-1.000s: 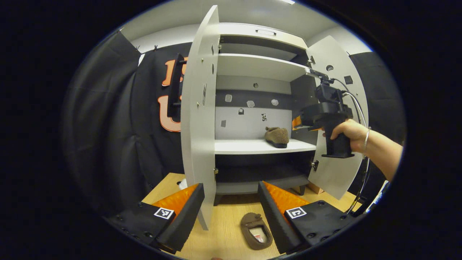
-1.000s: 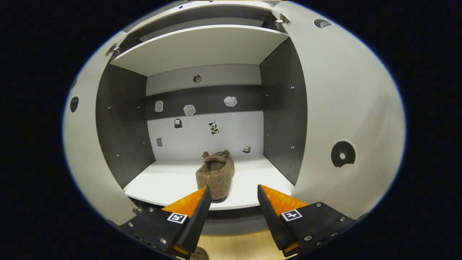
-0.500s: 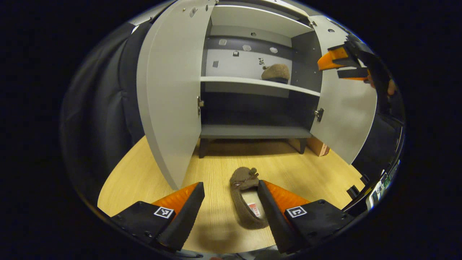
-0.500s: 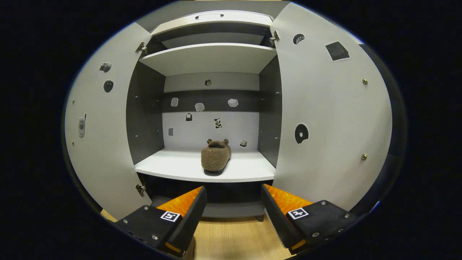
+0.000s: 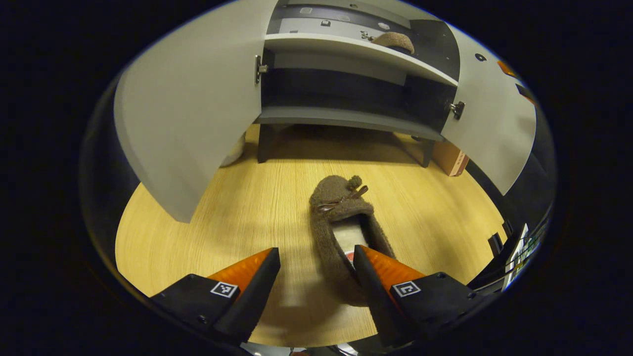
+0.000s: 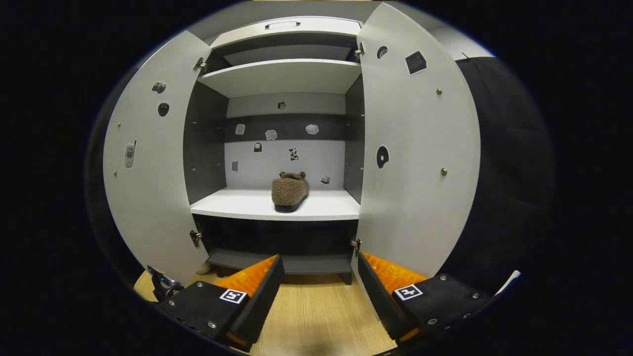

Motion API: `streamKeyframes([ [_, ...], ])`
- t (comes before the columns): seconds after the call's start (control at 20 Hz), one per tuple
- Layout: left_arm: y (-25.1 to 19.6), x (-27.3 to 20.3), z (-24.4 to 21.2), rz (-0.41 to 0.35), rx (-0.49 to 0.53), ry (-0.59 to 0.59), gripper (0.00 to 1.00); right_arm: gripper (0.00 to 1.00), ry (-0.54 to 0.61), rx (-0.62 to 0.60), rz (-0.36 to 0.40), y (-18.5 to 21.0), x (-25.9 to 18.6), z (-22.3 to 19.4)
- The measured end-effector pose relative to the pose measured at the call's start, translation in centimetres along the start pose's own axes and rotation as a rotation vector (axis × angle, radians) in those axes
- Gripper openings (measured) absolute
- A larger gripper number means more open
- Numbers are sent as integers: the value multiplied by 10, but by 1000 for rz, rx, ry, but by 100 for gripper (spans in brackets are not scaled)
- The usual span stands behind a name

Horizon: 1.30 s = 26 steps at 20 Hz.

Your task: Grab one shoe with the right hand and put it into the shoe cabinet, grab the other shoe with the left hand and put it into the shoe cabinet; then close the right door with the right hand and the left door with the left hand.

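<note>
The left claw [image 5: 316,269] is hanging spread wide over the 2nd shoe [image 5: 343,232] on the floor – lining up to pinch it. The right claw [image 6: 319,277] is spread too, holding nothing; the 1st shoe [image 6: 290,190] is sitting on the cabinet shelf [image 6: 237,205] at 12 o'clock.

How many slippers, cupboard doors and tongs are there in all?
Slippers: 2, one on the floor, one on the shelf
Cupboard doors: 2, left and right, both open
Tongs: 2, left and right
Total: 6
</note>
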<state>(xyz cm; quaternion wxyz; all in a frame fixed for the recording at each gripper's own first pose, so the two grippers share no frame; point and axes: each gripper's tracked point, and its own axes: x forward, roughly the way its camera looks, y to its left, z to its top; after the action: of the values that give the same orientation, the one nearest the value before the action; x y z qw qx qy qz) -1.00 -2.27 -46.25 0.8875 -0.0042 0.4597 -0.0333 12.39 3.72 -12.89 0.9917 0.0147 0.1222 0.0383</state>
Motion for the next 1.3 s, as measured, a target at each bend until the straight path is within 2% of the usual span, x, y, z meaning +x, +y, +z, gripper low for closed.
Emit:
streamKeyframes([
  [0.1,-1,8,-6,-6,-19,40,100,93,5,2,-2,-5,-8,-3],
  [0.3,-4,24,-5,-13,-25,90,97,93,3,10,-2,-13,-22,-3],
  [0.35,-8,27,-9,-28,-32,115,86,93,-1,14,-7,-18,-26,-2],
  [0.5,-20,34,-11,-64,-59,166,67,93,-6,19,-20,-27,-33,0],
  [0.55,-20,35,-13,-53,-57,180,49,93,-7,20,-23,-29,-36,1],
  [0.6,-17,35,-13,-37,-42,199,44,93,-11,22,-25,-31,-38,2],
  [0.7,-11,34,-10,-23,-44,216,27,93,-20,27,-26,-33,-43,5],
  [0.75,-12,35,-9,-33,-48,231,13,93,-23,27,-26,-34,-44,6],
  [0.8,-5,35,-11,-14,-48,234,13,93,-25,26,-27,-35,-46,6],
  [0.85,-8,29,-5,-19,-38,243,7,93,-28,21,-27,-36,-48,7],
  [1.0,-19,9,2,-42,-6,239,7,93,-25,8,-24,-35,-50,7],
  [1.2,-33,-22,30,-56,-45,216,7,92,-39,-2,7,-27,-59,9],
  [1.3,-35,-42,60,-39,-77,180,7,93,-44,-10,15,-25,-64,9],
])
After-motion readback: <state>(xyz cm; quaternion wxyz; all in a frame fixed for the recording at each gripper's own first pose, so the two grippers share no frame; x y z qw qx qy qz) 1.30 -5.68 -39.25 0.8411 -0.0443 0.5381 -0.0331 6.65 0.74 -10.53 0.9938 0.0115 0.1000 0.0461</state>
